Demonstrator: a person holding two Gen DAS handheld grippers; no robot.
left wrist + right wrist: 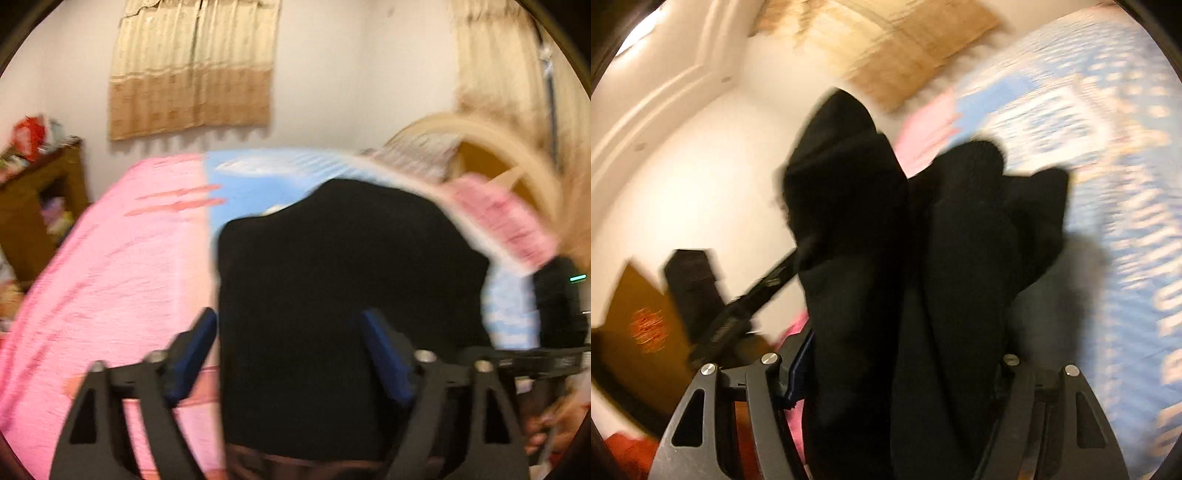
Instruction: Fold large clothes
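A black garment (332,295) hangs bunched in front of the left wrist camera, over a bed with a pink and blue cover (110,277). My left gripper (288,317) stands wide open; its blue pads (195,350) flank the cloth and the right pad lies in front of it, with no squeeze showing. In the right wrist view the same black garment (905,258) fills the gap of my right gripper (901,369) in thick folds and rises forward from it. The right gripper is shut on this bundle, and the cloth hides most of its pads.
A brown shelf (40,206) with clutter stands left of the bed. Beige curtains (192,70) hang on the white wall. A curved wooden headboard (509,147) and a pink pillow (506,221) lie at the right. A person's hand (557,424) shows at the lower right. The blue patterned cover (1108,184) spreads right.
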